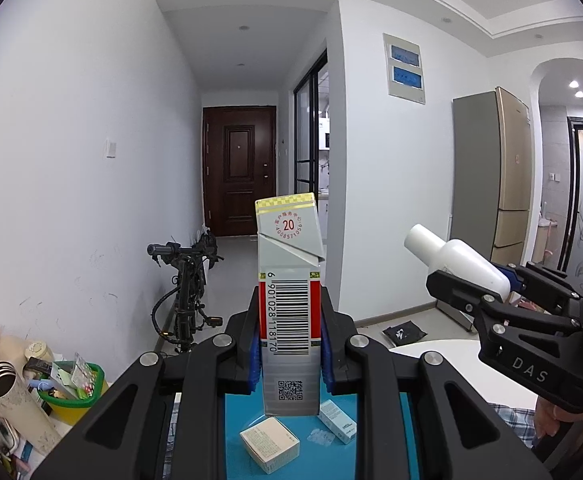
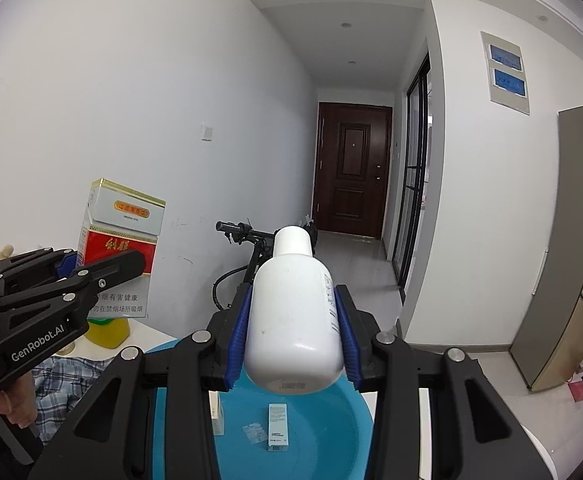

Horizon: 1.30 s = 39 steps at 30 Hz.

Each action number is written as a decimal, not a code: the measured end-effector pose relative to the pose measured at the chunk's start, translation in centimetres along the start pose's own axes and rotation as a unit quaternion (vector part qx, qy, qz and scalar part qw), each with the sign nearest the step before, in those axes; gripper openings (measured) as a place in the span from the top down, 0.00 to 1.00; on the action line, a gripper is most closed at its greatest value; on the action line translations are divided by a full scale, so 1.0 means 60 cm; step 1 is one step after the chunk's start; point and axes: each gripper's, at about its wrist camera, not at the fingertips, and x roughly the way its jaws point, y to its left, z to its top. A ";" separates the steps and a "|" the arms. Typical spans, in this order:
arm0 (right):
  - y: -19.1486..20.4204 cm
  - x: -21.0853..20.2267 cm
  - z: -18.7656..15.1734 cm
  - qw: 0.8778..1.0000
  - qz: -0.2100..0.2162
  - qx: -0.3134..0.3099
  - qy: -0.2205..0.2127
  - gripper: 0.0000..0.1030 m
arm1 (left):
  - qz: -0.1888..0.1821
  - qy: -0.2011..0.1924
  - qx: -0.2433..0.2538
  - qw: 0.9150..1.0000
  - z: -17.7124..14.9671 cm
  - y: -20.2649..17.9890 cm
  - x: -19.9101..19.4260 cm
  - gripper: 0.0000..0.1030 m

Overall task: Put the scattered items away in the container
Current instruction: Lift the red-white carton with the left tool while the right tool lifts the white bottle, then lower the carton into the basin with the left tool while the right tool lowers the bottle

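Above the blue basin (image 2: 331,432) we find both tools loaded: the right tool (image 2: 295,332) is clamped on a white bottle (image 2: 291,312), the left tool (image 1: 289,344) on a cigarette pack (image 1: 289,300). Two small boxes (image 1: 269,444) lie inside the basin.

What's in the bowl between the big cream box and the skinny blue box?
A small clear blister packet lies on the blue basin between the cream box and the light-blue box, seen in the left wrist view.
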 end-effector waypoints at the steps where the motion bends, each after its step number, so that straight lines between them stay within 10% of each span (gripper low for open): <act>1: 0.000 -0.001 0.000 1.000 0.000 0.001 -0.001 0.63 | 0.002 -0.001 0.000 1.000 0.000 0.000 0.001 0.77; 18: -0.032 0.113 -0.032 0.995 0.011 0.024 0.095 0.63 | -0.004 0.099 -0.018 0.995 -0.034 0.001 0.131 0.77; 39: -0.083 0.210 -0.095 0.977 0.008 0.025 0.210 0.63 | -0.086 0.295 -0.036 0.951 -0.152 -0.026 0.305 0.77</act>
